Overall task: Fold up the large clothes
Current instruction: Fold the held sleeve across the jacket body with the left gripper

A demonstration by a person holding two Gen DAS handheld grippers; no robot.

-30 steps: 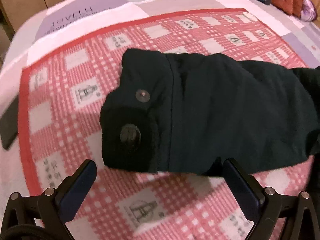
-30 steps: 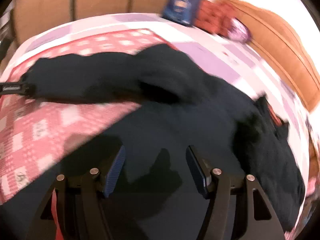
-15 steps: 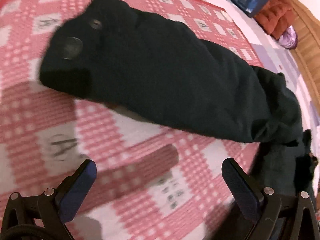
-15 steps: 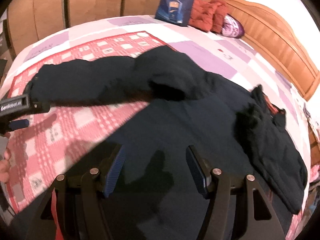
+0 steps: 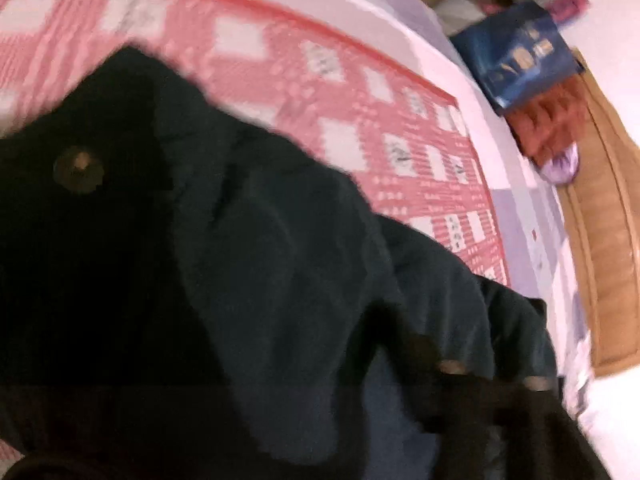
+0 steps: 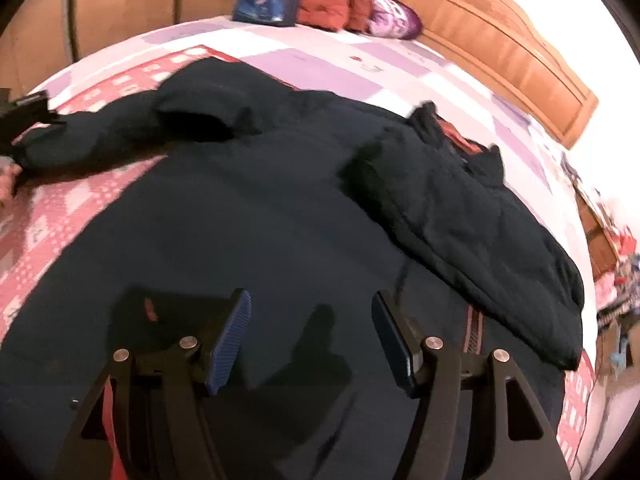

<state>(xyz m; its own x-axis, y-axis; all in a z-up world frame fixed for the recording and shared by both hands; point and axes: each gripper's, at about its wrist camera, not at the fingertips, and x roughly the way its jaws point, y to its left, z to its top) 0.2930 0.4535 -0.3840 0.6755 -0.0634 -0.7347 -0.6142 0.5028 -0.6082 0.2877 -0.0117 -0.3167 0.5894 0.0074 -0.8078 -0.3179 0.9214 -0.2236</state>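
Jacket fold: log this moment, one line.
stage: sleeve fold | left gripper: at sleeve cuff | right gripper: open over jacket

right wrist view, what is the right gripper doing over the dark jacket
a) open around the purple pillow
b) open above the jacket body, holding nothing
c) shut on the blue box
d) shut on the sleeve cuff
b: the right gripper has its blue pads spread apart with only the flat body of the dark jacket showing between them, and nothing is pinched.
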